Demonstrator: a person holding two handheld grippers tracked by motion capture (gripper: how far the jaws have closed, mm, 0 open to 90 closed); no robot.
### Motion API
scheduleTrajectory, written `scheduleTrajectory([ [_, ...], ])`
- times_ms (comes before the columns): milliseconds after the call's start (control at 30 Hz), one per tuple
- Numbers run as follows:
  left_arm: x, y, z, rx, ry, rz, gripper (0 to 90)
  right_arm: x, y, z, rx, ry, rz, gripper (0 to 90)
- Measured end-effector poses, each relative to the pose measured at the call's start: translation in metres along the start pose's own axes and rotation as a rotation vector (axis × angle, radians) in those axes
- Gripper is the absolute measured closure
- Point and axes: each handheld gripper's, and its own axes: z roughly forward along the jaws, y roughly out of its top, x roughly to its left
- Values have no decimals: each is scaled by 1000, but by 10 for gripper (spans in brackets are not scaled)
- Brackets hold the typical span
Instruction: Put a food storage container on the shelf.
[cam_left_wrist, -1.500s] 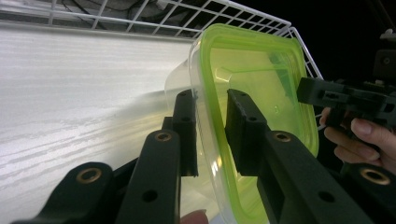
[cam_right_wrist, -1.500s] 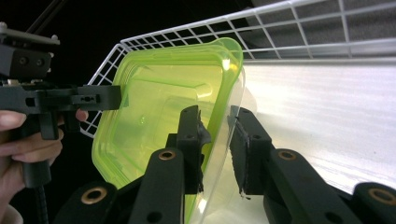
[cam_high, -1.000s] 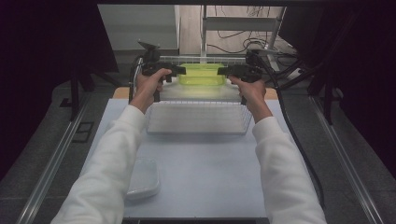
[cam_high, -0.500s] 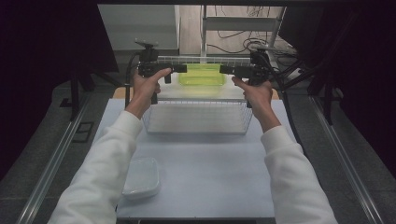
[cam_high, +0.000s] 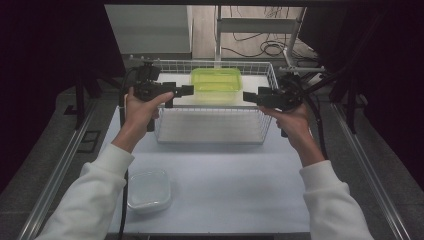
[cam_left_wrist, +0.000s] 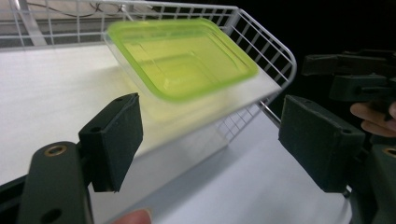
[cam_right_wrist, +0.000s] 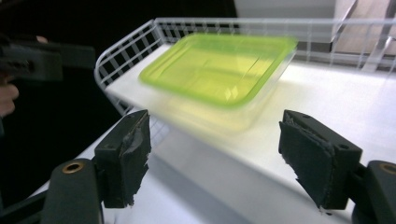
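Dark room w/ cables behind, white table (cam_high: 215, 185) under a wire basket (cam_high: 215, 122); both pairs of jaws stand wide apart w/ nothing between them, having just been opening. Left gripper (cam_high: 186, 90) and right gripper (cam_high: 246, 97) hover level, tips facing each other across the basket's top shelf. Beyond and between the tips the green-lidded container (cam_high: 216, 80) sits on that shelf, untouched; in the left gripper view it (cam_left_wrist: 180, 56) lies ahead of the pads, near the shelf's corner. A clear lidless tub (cam_high: 148, 189) sits well behind the left gripper, by the sleeve. Risks, judged: a hand swinging back could clip the basket rim and jolt the shelf; trailing cables may snag the wire; the container, close to the shelf edge, could slide off if the basket is nudged.
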Motion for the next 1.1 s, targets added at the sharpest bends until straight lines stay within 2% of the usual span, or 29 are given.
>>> scheduleTrajectory([
  [67, -5, -9, -8, 2, -1, 17, 211, 5, -8, -4, 7, 11, -12, 245],
  [167, -8, -26, -18, 9, -34, 11, 211, 9, -22, -10, 15, 38, -16, 243],
  [267, -10, -47, -28, 16, -14, 30, 218, 13, -36, -15, 37, 51, -22, 243],
  [433, -5, -81, -39, 42, -54, 6, 234, 18, -60, -24, 52, 67, -37, 242],
  [533, -2, -97, -46, 52, -48, 6, 239, 20, -74, -28, 69, 74, -51, 241],
  [633, 2, -111, -54, 70, -32, 12, 238, 22, -91, -29, 93, 76, -44, 240],
  [700, 5, -121, -59, 83, -38, 0, 239, 22, -101, -28, 111, 77, -34, 240],
  [867, 15, -141, -59, 123, -30, -40, 239, 26, -130, -18, 188, 72, -38, 224],
  [1000, 21, -154, -55, 154, -20, -61, 239, 29, -145, -14, 184, 65, -25, 221],
  [1100, 24, -164, -52, 175, 0, -65, 240, 30, -157, -12, 181, 40, -35, 222],
])
